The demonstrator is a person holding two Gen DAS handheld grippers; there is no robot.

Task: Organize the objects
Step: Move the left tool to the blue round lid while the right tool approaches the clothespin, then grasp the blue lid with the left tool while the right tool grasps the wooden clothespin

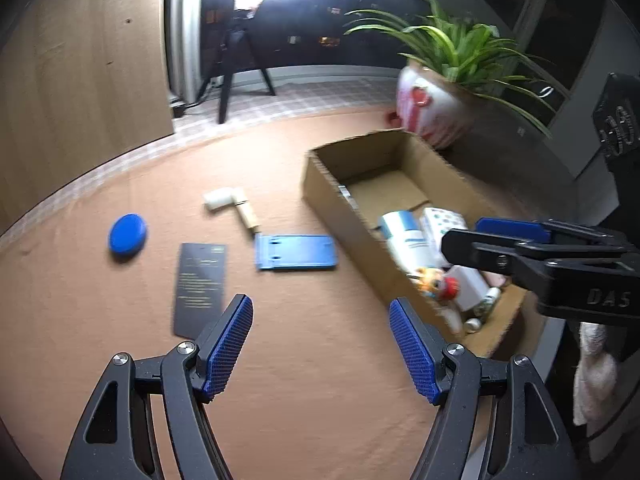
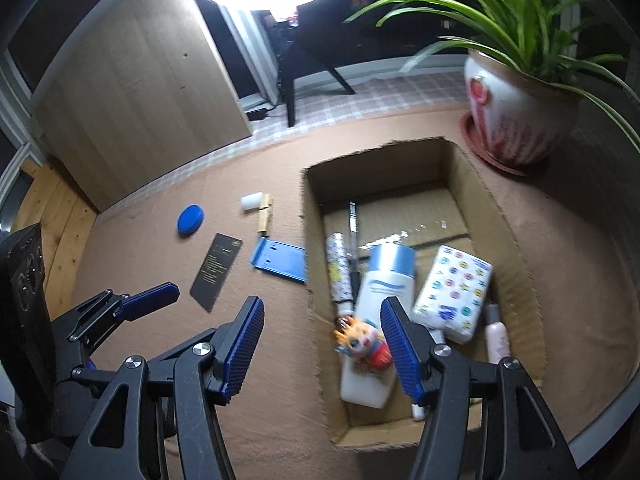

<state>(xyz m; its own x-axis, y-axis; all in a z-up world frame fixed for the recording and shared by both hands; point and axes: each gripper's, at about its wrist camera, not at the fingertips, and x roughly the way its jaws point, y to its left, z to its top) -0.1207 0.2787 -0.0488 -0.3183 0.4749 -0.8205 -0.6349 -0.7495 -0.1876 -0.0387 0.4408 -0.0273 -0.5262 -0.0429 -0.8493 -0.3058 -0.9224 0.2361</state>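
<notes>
Orange-brown cloth covers the round table (image 1: 120,208), with a potted plant (image 2: 520,120) at the upper right of both views and a bright ring light at the top. An open cardboard box (image 2: 516,216) sits right of centre and already holds a white bottle (image 2: 380,304), a patterned tissue pack (image 2: 456,288), a small cartoon figure (image 2: 366,340), a folded umbrella (image 2: 340,272) and a pink tube (image 2: 498,338).

Loose on the cloth, left of the box, lie a blue tray (image 1: 296,258), a black card (image 1: 200,284), a round blue lid (image 1: 128,236) and a white-and-wood piece (image 1: 236,206).

Both tools hang empty: the left gripper (image 1: 322,344) has its jaws spread wide above bare cloth near the card, and the right gripper (image 2: 322,346) is equally wide, straddling the box's near left wall.

The likely step is fetching the next loose item. The card is thin and flat, so it calls for tipping one finger under an edge; the blue tray just beside the box wall looks the easier pick, gripped across its short side and lifted over the wall.
</notes>
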